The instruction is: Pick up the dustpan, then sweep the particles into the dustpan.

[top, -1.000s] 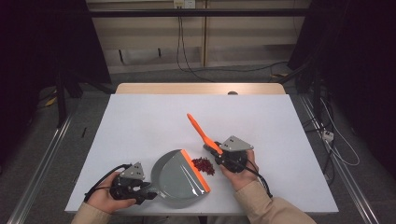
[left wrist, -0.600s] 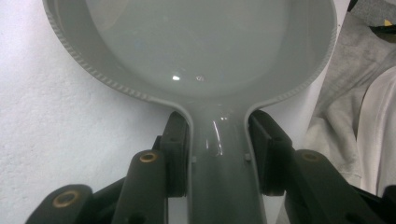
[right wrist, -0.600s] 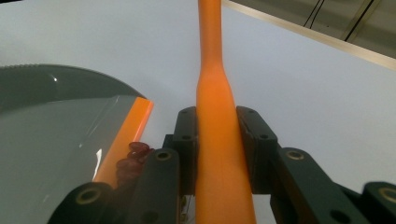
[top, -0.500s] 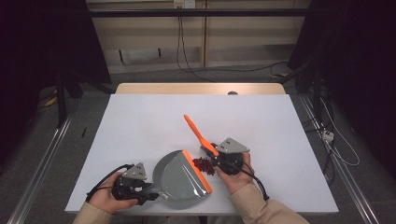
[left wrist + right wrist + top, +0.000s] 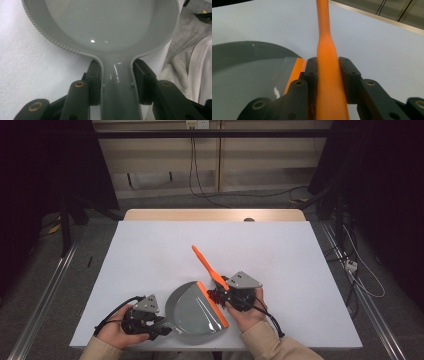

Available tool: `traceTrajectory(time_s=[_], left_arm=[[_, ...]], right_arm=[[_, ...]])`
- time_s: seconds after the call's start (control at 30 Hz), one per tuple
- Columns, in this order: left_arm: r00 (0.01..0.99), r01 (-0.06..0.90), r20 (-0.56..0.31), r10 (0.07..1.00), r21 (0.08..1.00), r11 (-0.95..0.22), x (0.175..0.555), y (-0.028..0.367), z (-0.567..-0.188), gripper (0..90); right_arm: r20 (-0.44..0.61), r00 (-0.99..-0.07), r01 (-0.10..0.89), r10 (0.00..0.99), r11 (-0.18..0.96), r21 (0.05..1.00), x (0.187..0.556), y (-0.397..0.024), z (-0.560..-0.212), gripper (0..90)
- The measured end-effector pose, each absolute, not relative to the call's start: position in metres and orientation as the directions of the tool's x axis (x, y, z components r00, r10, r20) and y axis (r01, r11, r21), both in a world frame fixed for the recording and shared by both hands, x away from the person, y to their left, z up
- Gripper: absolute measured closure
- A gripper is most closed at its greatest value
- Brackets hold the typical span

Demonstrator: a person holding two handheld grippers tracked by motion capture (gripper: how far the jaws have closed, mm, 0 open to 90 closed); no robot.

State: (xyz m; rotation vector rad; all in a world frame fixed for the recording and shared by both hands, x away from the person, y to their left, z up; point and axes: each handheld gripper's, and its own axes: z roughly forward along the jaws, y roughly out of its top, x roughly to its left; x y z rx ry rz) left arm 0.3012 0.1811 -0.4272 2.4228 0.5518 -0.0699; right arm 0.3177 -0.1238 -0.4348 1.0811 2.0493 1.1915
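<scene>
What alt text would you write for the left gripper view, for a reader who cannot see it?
Two black tongs clamp the neck of a glossy grey plastic dustpan, whose round, ridged-rimmed pan spreads across the top of the frame. It rests on a white table, with pale cloth at the right edge.

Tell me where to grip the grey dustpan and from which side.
Grip the dustpan by its narrow handle, coming from the near end, opposite the orange lip. The handle is slim enough to fit between the fingers, while the bowl looks too wide; the left gripper holds it exactly so.
</scene>
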Motion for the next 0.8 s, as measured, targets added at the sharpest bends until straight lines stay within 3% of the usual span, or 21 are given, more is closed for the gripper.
traceTrajectory(time_s=[0.8], left_arm=[[0.901, 0.425, -0.201, 0.384, 0.583, -0.692, 0.301, 0.175, -0.428, 62.4]], right_arm=[[0.018, -0.525, 0.394, 0.851, 0.225, 0.891, 0.31, -0.108, -0.437, 70.6]])
